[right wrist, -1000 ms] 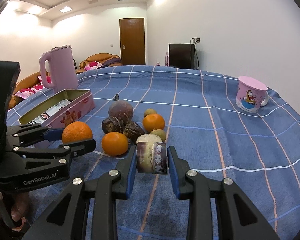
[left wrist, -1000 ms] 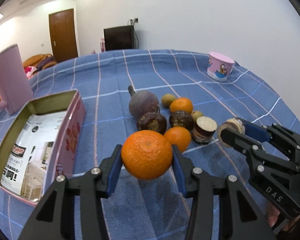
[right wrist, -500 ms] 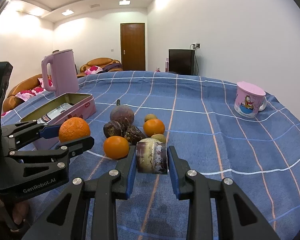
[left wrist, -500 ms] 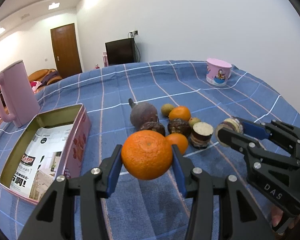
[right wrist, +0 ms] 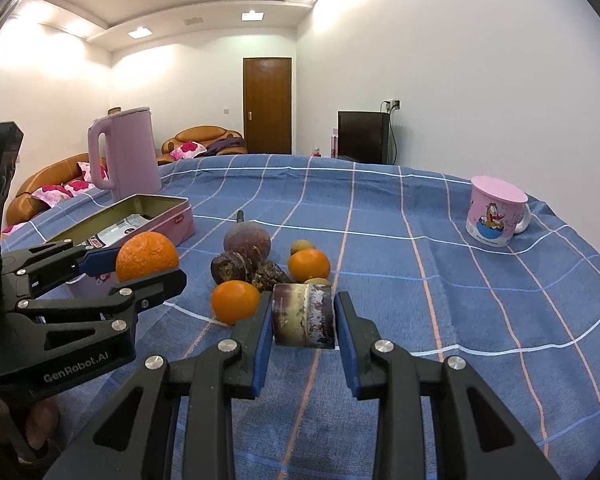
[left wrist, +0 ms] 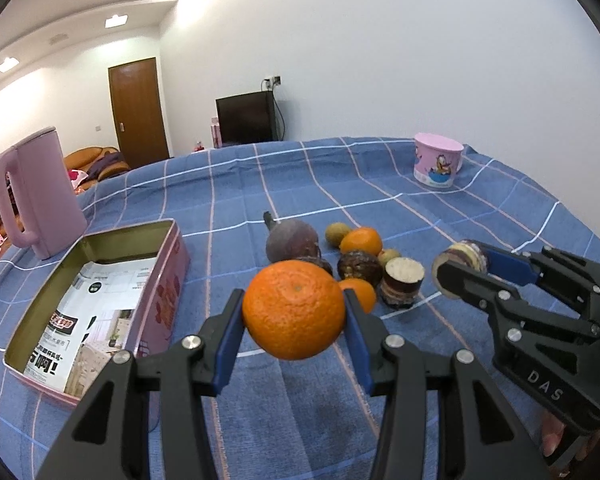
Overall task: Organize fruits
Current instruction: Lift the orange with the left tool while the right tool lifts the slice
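while both grippers are still hovering above the blue checked tablecloth [left wrist: 380,184], the view is sitting higher than a second ago, showing more wall and ceiling. the left gripper [left wrist: 294,312] is clamping a round, dimpled orange [left wrist: 294,310], its stem scar facing up toward the camera. the right gripper [right wrist: 303,314] is squeezing a short sugarcane piece [right wrist: 304,316], purple-skinned with pale cut ends, its long axis lying crosswise between the pads. both are hanging near the fruit pile [right wrist: 260,268], right of the open pink tin [left wrist: 32,340].
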Demonstrator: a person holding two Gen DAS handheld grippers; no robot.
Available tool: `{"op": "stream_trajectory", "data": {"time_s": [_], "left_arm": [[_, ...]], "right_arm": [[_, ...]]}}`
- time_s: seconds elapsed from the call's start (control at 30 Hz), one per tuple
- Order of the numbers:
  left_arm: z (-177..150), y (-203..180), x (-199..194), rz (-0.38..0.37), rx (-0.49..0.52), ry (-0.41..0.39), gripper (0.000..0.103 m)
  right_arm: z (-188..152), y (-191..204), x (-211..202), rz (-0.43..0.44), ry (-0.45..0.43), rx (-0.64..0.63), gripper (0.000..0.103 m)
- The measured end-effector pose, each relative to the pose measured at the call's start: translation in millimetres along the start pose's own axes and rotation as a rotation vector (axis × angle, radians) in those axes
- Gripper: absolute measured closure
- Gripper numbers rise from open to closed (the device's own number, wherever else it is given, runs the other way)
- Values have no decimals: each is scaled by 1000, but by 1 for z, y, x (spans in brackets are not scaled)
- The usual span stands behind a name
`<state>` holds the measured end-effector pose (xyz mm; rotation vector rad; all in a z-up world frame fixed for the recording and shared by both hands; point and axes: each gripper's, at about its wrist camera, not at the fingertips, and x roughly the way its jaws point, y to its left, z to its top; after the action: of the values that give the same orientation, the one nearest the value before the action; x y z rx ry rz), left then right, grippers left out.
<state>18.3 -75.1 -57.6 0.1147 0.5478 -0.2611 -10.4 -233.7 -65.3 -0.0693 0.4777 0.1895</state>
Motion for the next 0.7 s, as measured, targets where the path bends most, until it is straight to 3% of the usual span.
{"op": "stream_trajectory", "data": {"time_s": [0.7], "left_arm": [[-1, 4, -9, 13, -14, -65, 54]], "right_arm": [[-2, 3, -10, -2, -61, -16, 71]]}}
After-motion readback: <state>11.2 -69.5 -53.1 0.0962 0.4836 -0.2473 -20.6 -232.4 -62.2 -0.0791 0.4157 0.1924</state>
